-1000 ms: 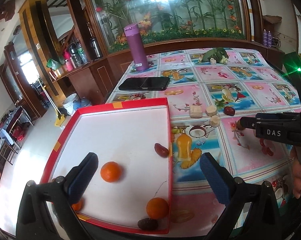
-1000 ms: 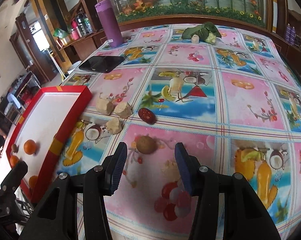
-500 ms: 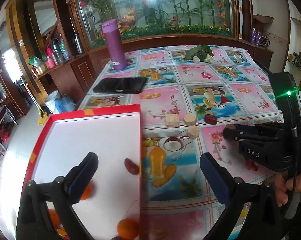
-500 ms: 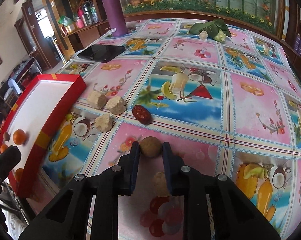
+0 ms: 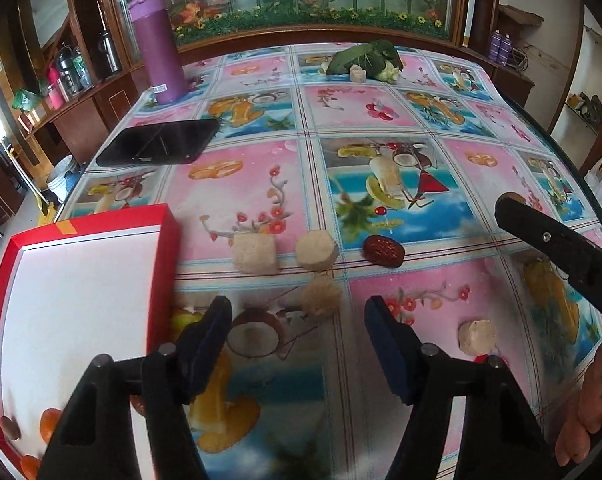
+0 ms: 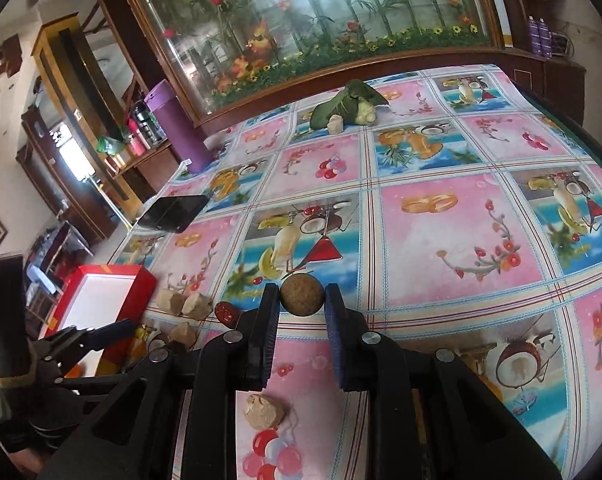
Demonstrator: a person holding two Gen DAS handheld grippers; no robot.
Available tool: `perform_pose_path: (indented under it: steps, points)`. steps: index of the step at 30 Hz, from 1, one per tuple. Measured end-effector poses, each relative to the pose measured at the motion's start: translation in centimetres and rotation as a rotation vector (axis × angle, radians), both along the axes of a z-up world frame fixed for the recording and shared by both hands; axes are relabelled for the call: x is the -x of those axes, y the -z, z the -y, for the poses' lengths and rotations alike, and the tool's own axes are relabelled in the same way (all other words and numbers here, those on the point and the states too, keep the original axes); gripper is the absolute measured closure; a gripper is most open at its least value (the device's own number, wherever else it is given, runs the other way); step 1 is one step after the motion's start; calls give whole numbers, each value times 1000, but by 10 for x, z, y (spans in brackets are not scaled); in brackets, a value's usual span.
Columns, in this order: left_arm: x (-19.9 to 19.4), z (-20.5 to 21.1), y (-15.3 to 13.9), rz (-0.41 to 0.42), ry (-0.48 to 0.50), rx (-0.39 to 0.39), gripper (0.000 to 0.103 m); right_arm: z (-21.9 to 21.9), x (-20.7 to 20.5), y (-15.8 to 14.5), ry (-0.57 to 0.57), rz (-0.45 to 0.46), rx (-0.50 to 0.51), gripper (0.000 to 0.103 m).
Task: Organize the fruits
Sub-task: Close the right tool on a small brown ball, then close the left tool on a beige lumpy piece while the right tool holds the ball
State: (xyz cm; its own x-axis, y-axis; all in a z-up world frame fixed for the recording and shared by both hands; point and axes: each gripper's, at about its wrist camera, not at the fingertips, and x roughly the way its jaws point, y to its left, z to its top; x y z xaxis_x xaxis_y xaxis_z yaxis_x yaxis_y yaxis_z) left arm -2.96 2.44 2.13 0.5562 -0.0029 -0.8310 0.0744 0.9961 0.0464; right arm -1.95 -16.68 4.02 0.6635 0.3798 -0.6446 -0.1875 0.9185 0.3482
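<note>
**Right jaws clamped on round brown fruit; left jaws closing over bare cloth**

Right gripper (image 6: 301, 312): jaws narrow, pads pressed on both sides of a round brown fruit (image 6: 302, 294), which sits at the fingertips, lifted clear of the worktop (image 6: 461, 232). In the left wrist view only the tip of that gripper shows, at 3 o'clock, with the fruit peeking above it.

Left gripper (image 5: 297, 344): jaws about half open and closing. Nothing between the pads; only the printed fruit cloth lies under them. A fuzzy pale chunk (image 5: 321, 298) lies just beyond the fingertips at 12 o'clock.

Loose pieces on the worktop, left wrist view:
- two tan cubes, one (image 5: 256, 253) and the other (image 5: 316, 249), side by side, past the fuzzy chunk
- dark red date (image 5: 383, 251) just beside the second cube, at its 3 o'clock
- another pale chunk (image 5: 477, 336) at 3 o'clock of the left gripper, near the right gripper's body

Red tray (image 5: 163, 280) with white floor lies at 9 o'clock of the left gripper. In its near corner: oranges (image 5: 49, 424) and a small dark fruit (image 5: 9, 427), partly hidden by the gripper's body.

Far end of the worktop: purple bottle (image 5: 157, 48) upright at 11 o'clock, black tablet (image 5: 159, 142) flat in front of it, green leafy bundle (image 5: 361, 58) at 12 o'clock.

A person's hand (image 5: 589, 412) grips the right tool's handle at the lower right edge.
</note>
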Motion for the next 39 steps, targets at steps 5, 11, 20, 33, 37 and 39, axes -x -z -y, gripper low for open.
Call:
perform_pose_path:
  steps: [5,11,20,33,37,39]
  points:
    - [-9,3,8,-23,18,37,54,-6,1,5,-19,-14,14,81]
    - [-12,2,10,-8,26,67,72,-9,1,7,-33,-25,21,81]
    - [1,0,-2,37,21,107,78,-13,-1,11,-35,-21,46,81]
    - [90,-67,-49,169,-36,151,78,-25,12,0,-23,95,121,81]
    - [100,-116,-59,202,-122,111,78,-53,22,-8,-86,81,57,81]
    - [100,-141,-62,209,-174,77,78,-79,25,-13,-138,73,29,81]
